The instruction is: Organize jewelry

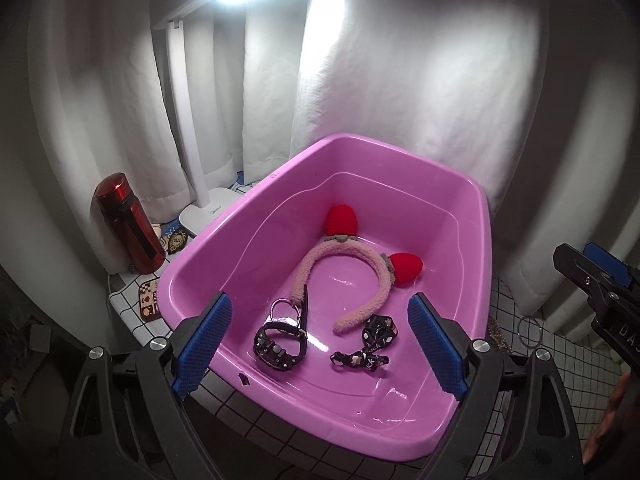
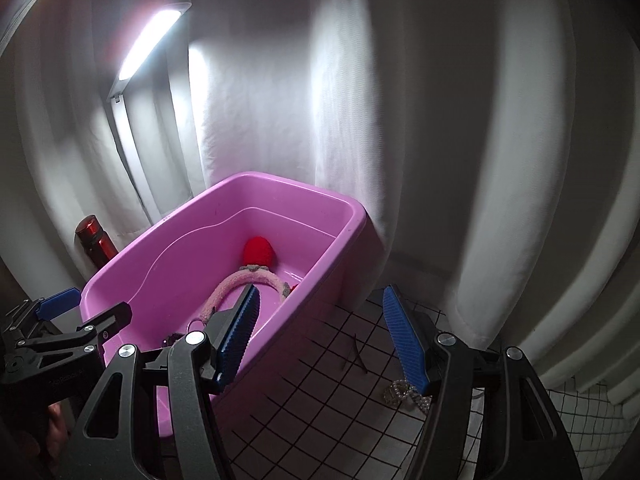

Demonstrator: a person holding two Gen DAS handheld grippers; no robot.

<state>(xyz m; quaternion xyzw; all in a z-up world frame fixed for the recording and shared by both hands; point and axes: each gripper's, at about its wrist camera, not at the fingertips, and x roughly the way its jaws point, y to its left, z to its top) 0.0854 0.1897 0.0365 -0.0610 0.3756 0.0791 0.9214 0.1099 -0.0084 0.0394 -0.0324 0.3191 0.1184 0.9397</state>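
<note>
Left wrist view: pink tub (image 1: 476, 240) already holds most of the jewelry — fuzzy headband (image 1: 340, 258) with red ears lying flat mid-floor, black strap piece with metal rings (image 1: 280, 340) just beside its left end, black patterned ribbon (image 1: 366, 346) touching the other end. All lie loose on the tub floor near the front wall, where a drop over the near rim would put them.

Left gripper (image 1: 320, 340) hangs over the tub's near rim, jaws spread wide, nothing between the pads. Reads as post-release; nothing left to hold.

Right wrist view: remaining work sits outside the tub. Rhinestone bow piece (image 2: 406, 394) lies on the grid-pattern tablecloth (image 2: 320, 400), right of the tub wall, partly behind the right pad. A thin dark hairpin-like item (image 2: 356, 354) lies on the cloth closer to the tub; too small to identify. A thin ring (image 1: 528, 332) also sits on the cloth, seen from the left camera.

Right gripper (image 2: 320, 340) is part open and empty, aimed at the cloth beside the tub. My guess: lining up on the bow next.

Desk lamp (image 1: 188, 120) and red bottle (image 1: 130, 224) stand behind the tub, clear of the work.
</note>
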